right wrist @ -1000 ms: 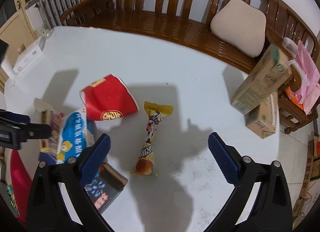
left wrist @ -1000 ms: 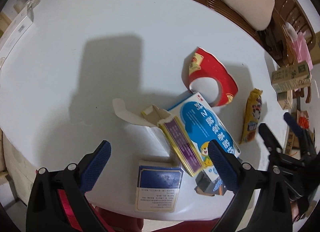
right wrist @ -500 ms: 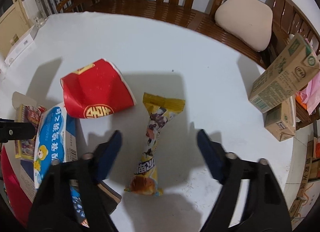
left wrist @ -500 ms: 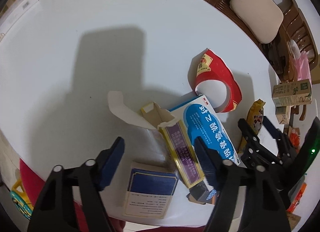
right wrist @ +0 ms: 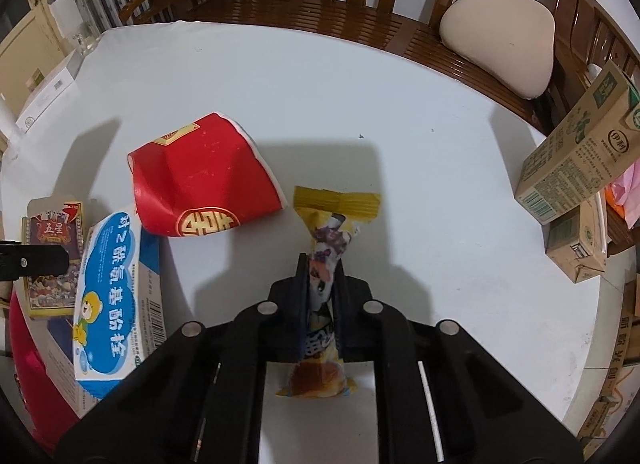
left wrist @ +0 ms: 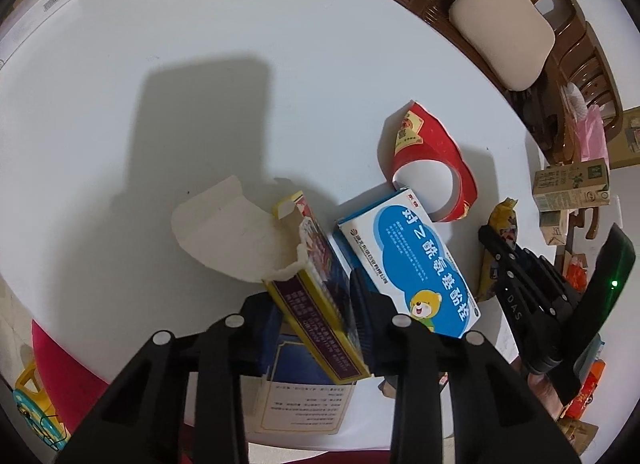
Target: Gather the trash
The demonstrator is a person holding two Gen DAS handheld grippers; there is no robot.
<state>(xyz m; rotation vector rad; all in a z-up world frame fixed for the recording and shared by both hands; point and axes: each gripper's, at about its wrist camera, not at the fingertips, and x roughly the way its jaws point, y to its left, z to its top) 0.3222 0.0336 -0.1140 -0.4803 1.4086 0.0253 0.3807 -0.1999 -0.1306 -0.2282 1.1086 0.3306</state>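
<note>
On the white round table (left wrist: 200, 44) lies a torn purple and yellow box (left wrist: 316, 304). My left gripper (left wrist: 314, 306) has this box between its closing jaws, and both pads touch its sides. Beside it are a blue and white medicine box (left wrist: 416, 264) and a crushed red paper cup (left wrist: 432, 152), with a dark blue box (left wrist: 304, 368) underneath. In the right wrist view my right gripper (right wrist: 322, 296) is shut on the middle of a yellow snack wrapper (right wrist: 336, 204), which lies on the table next to the red cup (right wrist: 204, 184).
Two milk cartons (right wrist: 576, 152) stand at the table's right edge. A wooden bench with a beige cushion (right wrist: 496, 36) runs behind the table. A white box (left wrist: 36, 20) lies at the far left. A red stool (left wrist: 68, 360) shows below the near edge.
Both grippers went from wide open to closed. The left one closed around the purple and yellow box. The right one sank a little and clamped the snack wrapper.
</note>
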